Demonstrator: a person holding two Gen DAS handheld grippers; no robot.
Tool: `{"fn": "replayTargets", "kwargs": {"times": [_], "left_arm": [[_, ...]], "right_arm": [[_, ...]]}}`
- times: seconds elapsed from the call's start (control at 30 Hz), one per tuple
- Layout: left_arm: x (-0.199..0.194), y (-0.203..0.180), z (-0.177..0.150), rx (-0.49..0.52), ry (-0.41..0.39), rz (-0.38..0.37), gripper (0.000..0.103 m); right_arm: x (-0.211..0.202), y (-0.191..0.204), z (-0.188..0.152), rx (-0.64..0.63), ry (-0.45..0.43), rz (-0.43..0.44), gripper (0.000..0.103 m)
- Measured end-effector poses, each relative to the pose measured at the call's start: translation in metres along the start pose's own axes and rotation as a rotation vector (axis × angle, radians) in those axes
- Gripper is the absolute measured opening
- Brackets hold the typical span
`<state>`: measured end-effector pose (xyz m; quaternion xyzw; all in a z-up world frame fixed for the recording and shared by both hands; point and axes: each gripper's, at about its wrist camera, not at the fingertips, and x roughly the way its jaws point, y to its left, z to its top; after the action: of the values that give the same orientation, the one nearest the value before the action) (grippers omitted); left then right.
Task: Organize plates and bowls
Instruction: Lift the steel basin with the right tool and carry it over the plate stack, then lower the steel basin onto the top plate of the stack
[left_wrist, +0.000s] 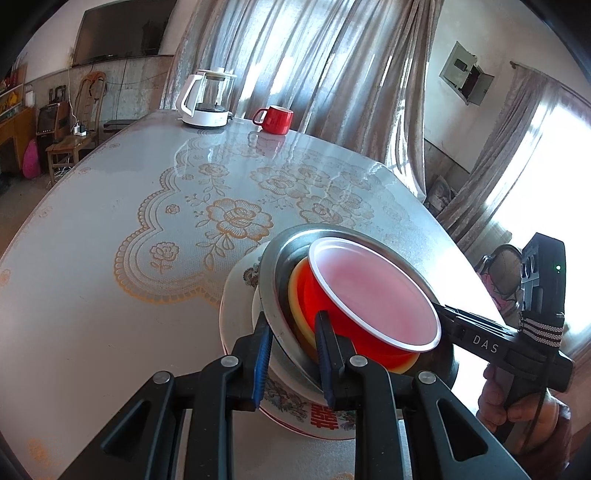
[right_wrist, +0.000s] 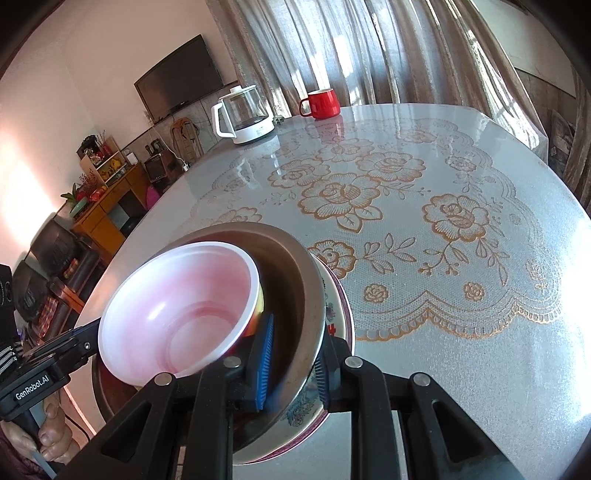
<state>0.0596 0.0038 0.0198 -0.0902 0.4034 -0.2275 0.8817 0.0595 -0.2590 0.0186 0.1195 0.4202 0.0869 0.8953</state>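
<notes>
A nested stack sits near the front of the table. Its bottom is a white floral plate (left_wrist: 236, 295) (right_wrist: 334, 306), carrying a metal bowl (left_wrist: 280, 258) (right_wrist: 291, 280). Inside that are orange and yellow bowls (left_wrist: 295, 284), topped by a red bowl with a white inside (left_wrist: 369, 288) (right_wrist: 184, 295). My left gripper (left_wrist: 293, 332) is shut on the metal bowl's near rim, one blue pad outside and one inside. From the opposite side my right gripper (right_wrist: 293, 347) is shut on the same rim. Each gripper shows in the other's view: right gripper (left_wrist: 439, 308), left gripper (right_wrist: 94, 328).
The table (left_wrist: 110, 240) has a glossy rose-patterned cover. A glass kettle on a white base (left_wrist: 207, 99) (right_wrist: 245, 114) and a red mug (left_wrist: 275, 120) (right_wrist: 321, 103) stand at its far edge by the curtains. A person's hand (left_wrist: 517, 398) holds the right gripper's handle.
</notes>
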Motion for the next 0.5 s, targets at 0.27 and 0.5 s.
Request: {"fn": "replayTargets", "kwargs": {"times": [0.27, 0.5], "left_arm": [[0.001, 0.009, -0.001, -0.020, 0.015, -0.003, 0.022], [-0.004, 0.014, 0.004, -0.023, 0.010, -0.003, 0.022]], "right_arm": [[0.006, 0.005, 0.000, -0.001, 0.012, 0.001, 0.020], [0.007, 0.011, 0.001, -0.011, 0.005, 0.014, 0.020]]}}
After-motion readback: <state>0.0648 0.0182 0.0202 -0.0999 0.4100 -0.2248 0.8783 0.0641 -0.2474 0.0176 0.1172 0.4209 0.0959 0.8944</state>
